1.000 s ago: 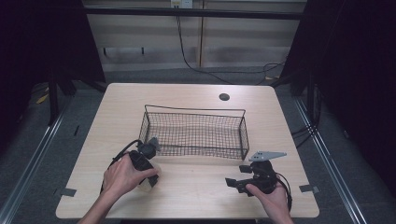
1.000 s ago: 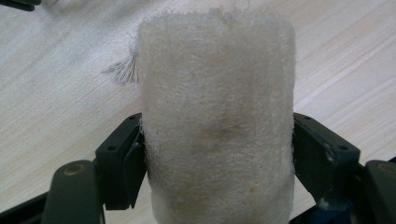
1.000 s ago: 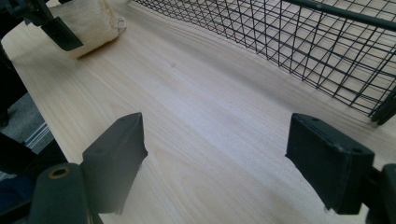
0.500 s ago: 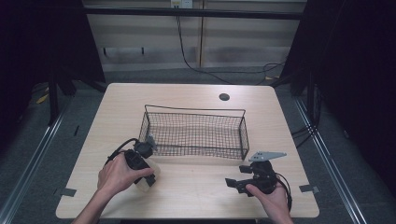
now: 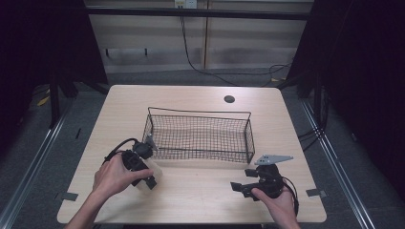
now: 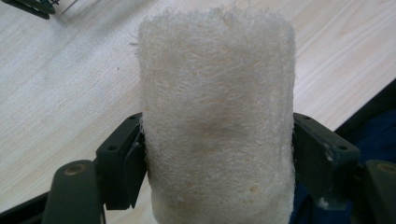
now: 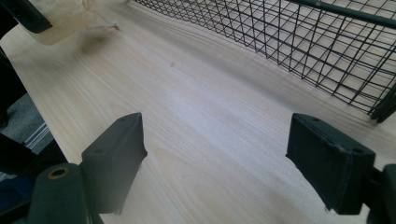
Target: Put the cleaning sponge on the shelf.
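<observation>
A cream, fibrous loofah sponge [image 6: 217, 107] stands between the jaws of my left gripper [image 6: 219, 149], which is shut on it, both pads pressed into its sides. From above, that gripper [image 5: 145, 179] and the sponge [image 5: 154, 171] sit low over the table by the left front corner of the black wire basket [image 5: 198, 113]. My right gripper [image 5: 237, 187] rests near the front right of the table, pointing left. Its jaws [image 7: 222, 154] stand wide open over bare wood. The basket [image 7: 289, 42] and the sponge [image 7: 65, 18] lie ahead of it.
The light wooden table [image 5: 205, 200] has a dark round grommet hole [image 5: 229, 99] at the back. The basket holds nothing that I can see. Dark floor, rails and cables surround the table. The front edge runs close under both hands.
My left hand has shifted slightly to the left with the sponge still gripped. The right hand has not moved.
</observation>
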Tool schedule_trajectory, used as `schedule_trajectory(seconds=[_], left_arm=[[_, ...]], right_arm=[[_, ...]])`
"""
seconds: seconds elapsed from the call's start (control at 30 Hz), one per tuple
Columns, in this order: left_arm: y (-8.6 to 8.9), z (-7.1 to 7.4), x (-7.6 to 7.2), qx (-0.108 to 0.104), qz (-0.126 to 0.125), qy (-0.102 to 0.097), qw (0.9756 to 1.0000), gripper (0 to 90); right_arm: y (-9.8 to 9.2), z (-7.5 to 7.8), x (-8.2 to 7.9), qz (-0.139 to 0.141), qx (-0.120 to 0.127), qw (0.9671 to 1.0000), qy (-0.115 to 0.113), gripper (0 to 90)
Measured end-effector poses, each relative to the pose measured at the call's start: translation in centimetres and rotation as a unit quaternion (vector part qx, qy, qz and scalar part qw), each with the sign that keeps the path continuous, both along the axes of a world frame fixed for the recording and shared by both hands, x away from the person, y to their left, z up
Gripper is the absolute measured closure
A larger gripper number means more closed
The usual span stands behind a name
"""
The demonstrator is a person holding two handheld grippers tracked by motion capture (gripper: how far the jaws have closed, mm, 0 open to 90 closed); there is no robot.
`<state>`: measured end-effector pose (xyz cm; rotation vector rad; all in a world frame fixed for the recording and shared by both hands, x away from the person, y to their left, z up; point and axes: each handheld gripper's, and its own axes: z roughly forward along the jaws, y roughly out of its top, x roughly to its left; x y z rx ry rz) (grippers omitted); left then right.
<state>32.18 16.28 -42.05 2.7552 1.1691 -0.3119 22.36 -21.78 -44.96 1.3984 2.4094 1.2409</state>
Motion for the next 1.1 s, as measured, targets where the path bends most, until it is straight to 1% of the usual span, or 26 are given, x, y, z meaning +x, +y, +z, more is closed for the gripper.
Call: schedule_trajectory(seconds=[0.03, 0.13, 0.17, 0.23, 0.33, 0.37, 0.43, 0.5, 0.53, 0.57, 0.67, 0.7, 0.73, 0.77, 0.87, 0.9, 1.0, 1.03, 1.1], left_arm=[[0.1, 0.5, 0.1, -0.005, -0.003, -0.002, 1.0, 26.2], [0.2, 0.9, 0.0, -0.009, -0.003, -0.003, 0.9999, 26.2], [0.2, 1.2, -0.1, -0.021, -0.012, 0.002, 0.9997, 26.2], [0.3, 1.3, -0.2, -0.022, -0.014, -0.001, 0.9996, 26.2], [0.3, 1.3, -0.3, -0.019, -0.015, 0.0, 0.9997, 26.2], [0.4, 1.4, -0.3, -0.023, -0.017, 0.002, 0.9996, 26.2], [0.3, 1.7, -0.3, -0.018, -0.022, 0.002, 0.9996, 26.2], [0.3, 1.8, -0.3, -0.018, -0.023, 0.0, 0.9996, 26.2], [0.4, 2.1, -0.3, -0.022, -0.015, -0.001, 0.9997, 26.2], [0.4, 2.2, -0.3, -0.024, -0.012, -0.001, 0.9997, 26.2], [0.5, 2.3, -0.2, -0.028, -0.017, 0.003, 0.9995, 26.2], [0.5, 2.6, -0.3, -0.027, -0.017, 0.0, 0.9995, 26.2], [0.5, 2.6, -0.3, -0.027, -0.017, 0.0, 0.9995, 26.2], [0.6, 2.9, -0.3, -0.031, -0.019, 0.0, 0.9993, 26.2], [0.7, 3.2, -0.3, -0.036, -0.018, -0.001, 0.9992, 26.2], [0.8, 3.3, -0.3, -0.038, -0.021, 0.001, 0.9991, 26.2], [0.8, 3.7, -0.3, -0.036, -0.023, 0.0, 0.9991, 26.2], [0.9, 4.1, -0.3, -0.04, -0.025, 0.002, 0.9989, 26.2], [1.0, 4.2, -0.2, -0.044, -0.021, 0.0, 0.9988, 26.2]], right_arm=[[0.0, 0.0, 0.0, 0.001, 0.0, 1.0, 0.0, 18.8], [0.0, 0.0, 0.0, 0.001, 0.0, 1.0, -0.001, 18.7], [0.0, 0.0, 0.0, 0.001, 0.0, 1.0, 0.0, 18.7], [0.0, 0.0, 0.0, 0.0, 0.001, 1.0, -0.001, 18.7], [0.0, 0.0, 0.0, 0.0, 0.001, 1.0, 0.0, 18.6], [0.0, 0.0, 0.0, 0.001, 0.001, 1.0, 0.0, 18.6], [0.0, 0.0, 0.0, -0.001, 0.002, 1.0, 0.001, 18.6], [0.0, 0.0, 0.0, -0.001, 0.003, 1.0, 0.001, 18.5], [0.0, 0.0, 0.0, 0.001, 0.002, 1.0, 0.0, 18.5], [0.0, 0.0, 0.0, 0.0, 0.002, 1.0, 0.0, 18.5], [0.0, 0.1, -0.1, 0.0, 0.002, 1.0, -0.001, 18.5], [-0.1, 0.1, -0.1, 0.0, 0.002, 1.0, 0.0, 18.5], [-0.1, 0.1, -0.1, 0.0, 0.002, 1.0, 0.001, 18.5], [-0.1, 0.0, 0.0, 0.0, 0.002, 1.0, 0.001, 18.5], [-0.1, 0.0, 0.0, 0.001, 0.002, 1.0, 0.001, 18.5], [0.0, 0.0, 0.0, 0.0, 0.002, 1.0, 0.001, 18.5], [-0.1, 0.1, -0.1, 0.001, 0.002, 1.0, -0.002, 18.4], [-0.1, 0.1, -0.1, 0.001, 0.001, 1.0, -0.002, 18.0], [-0.1, 0.1, -0.1, 0.001, 0.001, 1.0, -0.001, 17.8]])
